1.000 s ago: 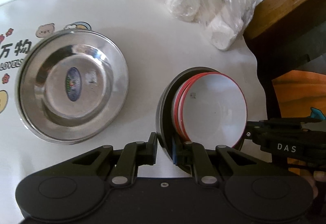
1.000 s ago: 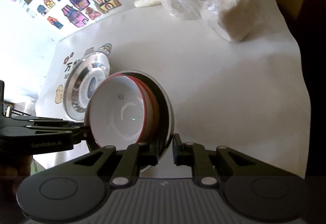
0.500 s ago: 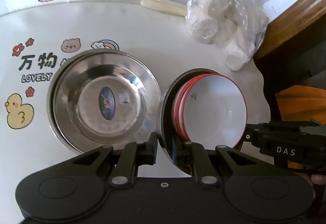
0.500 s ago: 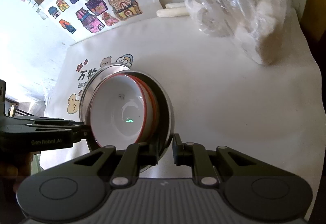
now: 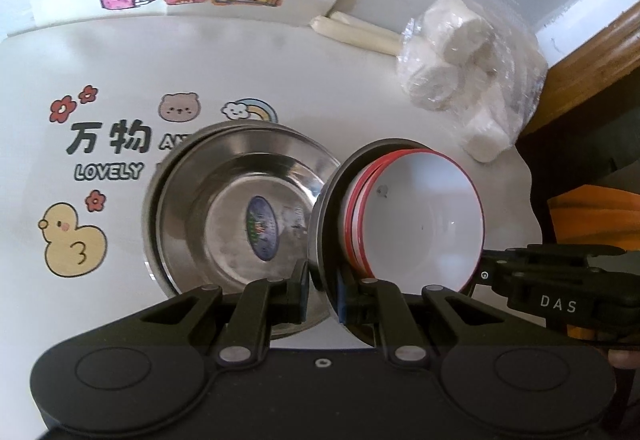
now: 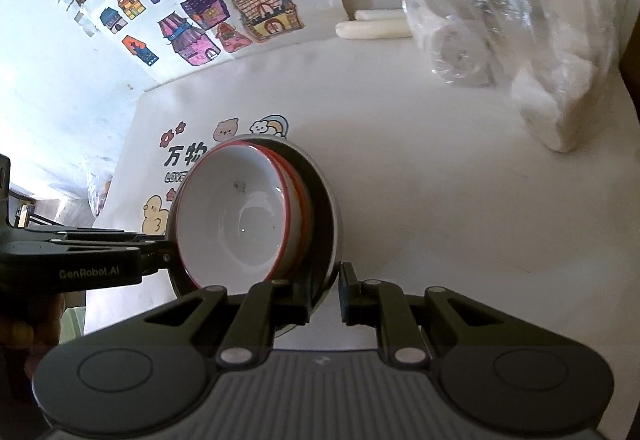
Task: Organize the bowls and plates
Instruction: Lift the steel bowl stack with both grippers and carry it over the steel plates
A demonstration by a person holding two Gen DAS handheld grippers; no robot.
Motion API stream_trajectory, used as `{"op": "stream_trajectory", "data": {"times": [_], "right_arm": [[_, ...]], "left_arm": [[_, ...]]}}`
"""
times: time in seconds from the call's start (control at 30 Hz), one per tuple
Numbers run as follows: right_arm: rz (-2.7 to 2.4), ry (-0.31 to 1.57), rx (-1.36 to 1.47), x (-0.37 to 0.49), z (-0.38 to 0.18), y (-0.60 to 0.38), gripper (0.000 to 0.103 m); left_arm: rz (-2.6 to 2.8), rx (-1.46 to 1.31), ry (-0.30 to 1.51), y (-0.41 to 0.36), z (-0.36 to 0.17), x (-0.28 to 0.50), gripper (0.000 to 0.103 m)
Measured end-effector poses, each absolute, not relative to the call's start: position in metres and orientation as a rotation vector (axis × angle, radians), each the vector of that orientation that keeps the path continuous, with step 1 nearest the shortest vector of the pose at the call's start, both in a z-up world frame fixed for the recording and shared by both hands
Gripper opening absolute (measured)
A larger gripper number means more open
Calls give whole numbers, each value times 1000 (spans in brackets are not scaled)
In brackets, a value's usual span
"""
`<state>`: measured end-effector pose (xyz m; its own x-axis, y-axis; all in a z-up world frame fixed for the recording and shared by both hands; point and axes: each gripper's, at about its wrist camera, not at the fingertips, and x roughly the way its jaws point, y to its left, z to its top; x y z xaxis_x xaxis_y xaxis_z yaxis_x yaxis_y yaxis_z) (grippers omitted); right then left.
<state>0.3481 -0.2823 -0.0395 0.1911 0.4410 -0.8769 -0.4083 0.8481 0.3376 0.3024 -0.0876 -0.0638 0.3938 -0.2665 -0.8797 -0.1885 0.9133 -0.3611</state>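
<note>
In the left wrist view the left tongs point(image 5: 323, 292) sit at lower centre, clamped on the near rim of a steel bowl point(image 5: 320, 216) that carries a stack of white bowls with red rims point(image 5: 420, 216). From the right edge of that frame the right tongs point(image 5: 486, 274) reach in and pinch the opposite rim. The carried bowls hang tilted above the white surface point(image 5: 280, 72), overlapping the right edge of a stack of steel plates point(image 5: 224, 208) that lies flat at centre left, a blue oval sticker in its middle. Printed on the surface to the left of the plates are a yellow duck point(image 5: 72, 240), red flowers and the word LOVELY. At upper right lies a clear plastic bag of white rolls point(image 5: 468, 72), with two pale candles point(image 5: 356, 30) just to its left. In the right wrist view the right tongs point(image 6: 325, 292) are clamped on the steel bowl's rim point(image 6: 330, 224) at lower centre, while the left tongs point(image 6: 168, 246) come in from the left edge to grip the far side. Coloured drawings of houses point(image 6: 224, 12) fill the upper left.
</note>
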Motion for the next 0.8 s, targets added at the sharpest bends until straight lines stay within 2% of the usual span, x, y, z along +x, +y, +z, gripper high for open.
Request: {"op": "stream_trajectory", "data": {"times": [0.8], "right_arm": [[626,1272,5,364,-58,-224,15]], "left_arm": [[-5,-479,1195,-30,-75,307,13]]}}
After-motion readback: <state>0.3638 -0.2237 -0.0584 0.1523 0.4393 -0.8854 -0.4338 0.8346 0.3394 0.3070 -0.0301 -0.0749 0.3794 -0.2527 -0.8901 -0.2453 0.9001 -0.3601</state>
